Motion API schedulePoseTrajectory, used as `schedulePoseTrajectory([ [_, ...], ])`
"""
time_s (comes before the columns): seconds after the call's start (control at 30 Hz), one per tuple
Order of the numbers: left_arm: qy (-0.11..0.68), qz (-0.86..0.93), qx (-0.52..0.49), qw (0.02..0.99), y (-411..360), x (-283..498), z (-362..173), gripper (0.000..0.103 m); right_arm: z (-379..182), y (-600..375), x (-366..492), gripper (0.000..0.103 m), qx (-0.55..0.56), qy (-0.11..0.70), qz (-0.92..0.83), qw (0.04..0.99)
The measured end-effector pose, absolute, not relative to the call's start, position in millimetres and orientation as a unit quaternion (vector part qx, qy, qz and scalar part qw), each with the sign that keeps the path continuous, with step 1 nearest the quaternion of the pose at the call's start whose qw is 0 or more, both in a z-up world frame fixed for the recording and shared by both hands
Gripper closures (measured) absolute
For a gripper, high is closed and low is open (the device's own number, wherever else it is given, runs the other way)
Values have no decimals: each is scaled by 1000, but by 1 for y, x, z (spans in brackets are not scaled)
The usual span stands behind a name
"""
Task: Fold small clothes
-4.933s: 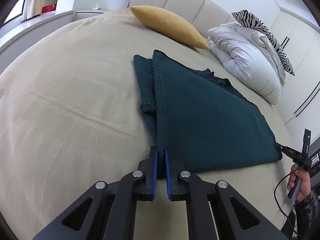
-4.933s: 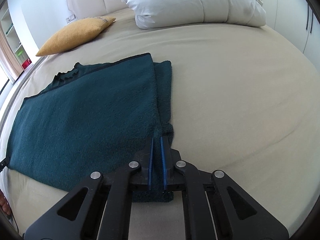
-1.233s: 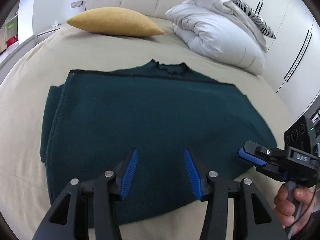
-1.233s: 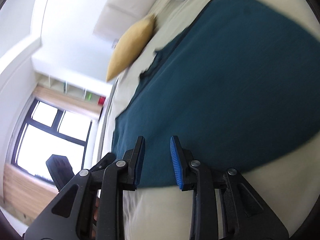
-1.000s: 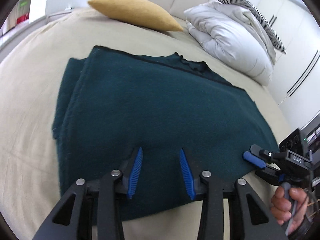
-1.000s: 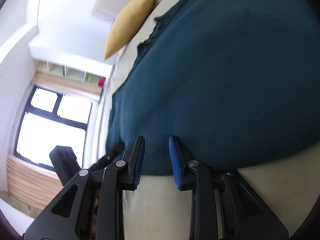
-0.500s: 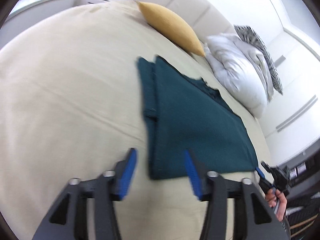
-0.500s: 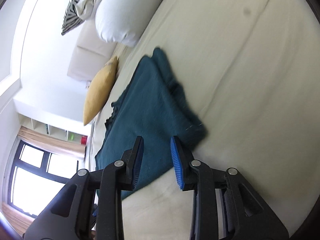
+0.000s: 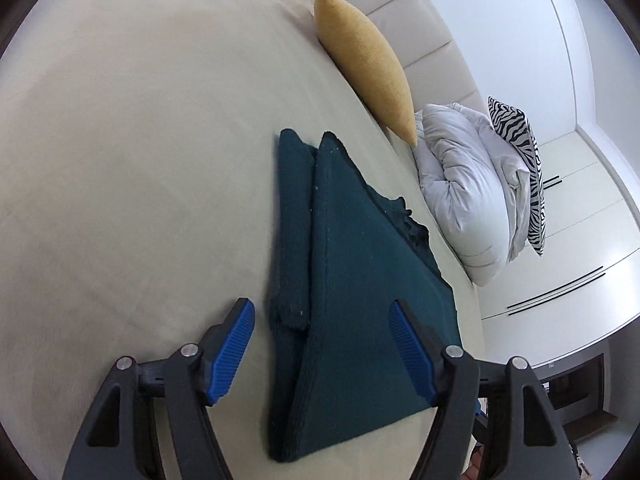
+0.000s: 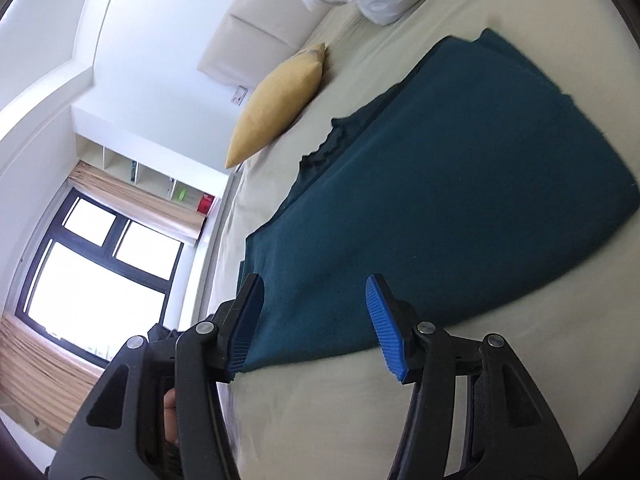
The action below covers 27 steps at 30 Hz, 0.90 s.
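Note:
A dark teal knit garment (image 9: 352, 280) lies folded flat on the beige bed (image 9: 120, 160), with a narrower folded layer along its left side. My left gripper (image 9: 320, 340) is open and empty, its blue pads either side of the garment's near left corner, above it. In the right wrist view the garment (image 10: 460, 200) fills the middle. My right gripper (image 10: 312, 328) is open and empty over the garment's near edge, its left pad over the cloth.
A yellow cushion (image 9: 368, 60) leans against the padded headboard (image 9: 420, 32). A white duvet (image 9: 468, 200) with a zebra pillow (image 9: 524, 160) lies at the bed head. White wardrobes (image 9: 580, 220) stand to the right. A window (image 10: 92, 264) is on the left.
Both grippers let go of the garment's corners after the fold was laid down and opened wide. Both views swung; the left now looks along the garment's left edge, the right over its near edge.

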<state>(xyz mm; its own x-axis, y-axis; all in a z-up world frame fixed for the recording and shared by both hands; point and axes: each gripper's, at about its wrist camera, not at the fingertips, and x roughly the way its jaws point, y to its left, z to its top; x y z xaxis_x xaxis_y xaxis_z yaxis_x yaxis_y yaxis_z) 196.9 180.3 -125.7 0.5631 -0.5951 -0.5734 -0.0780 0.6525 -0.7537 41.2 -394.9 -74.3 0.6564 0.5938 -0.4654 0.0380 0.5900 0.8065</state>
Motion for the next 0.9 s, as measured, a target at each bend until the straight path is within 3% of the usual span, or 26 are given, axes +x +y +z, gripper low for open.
schedulePoseTrajectory([
  [0.17,446,-169,-389,788,184,224,-131,31,-85,-373,45,50,411,396,192,798],
  [0.3,463,-188,-352,791,173,229,-131,38,-89,-365,47,50,406,403,206,794],
  [0.43,478,-210,-366,771,170,229,-137,54,-90,-355,54,50,402,408,217,790],
  [0.67,477,-229,-400,748,180,221,-144,65,-88,-325,90,50,384,419,238,788],
  [0.73,479,-224,-392,753,180,221,-145,76,-84,-316,97,50,374,424,244,788],
  [0.9,471,-218,-379,766,180,219,-141,81,-77,-284,126,50,343,444,264,785],
])
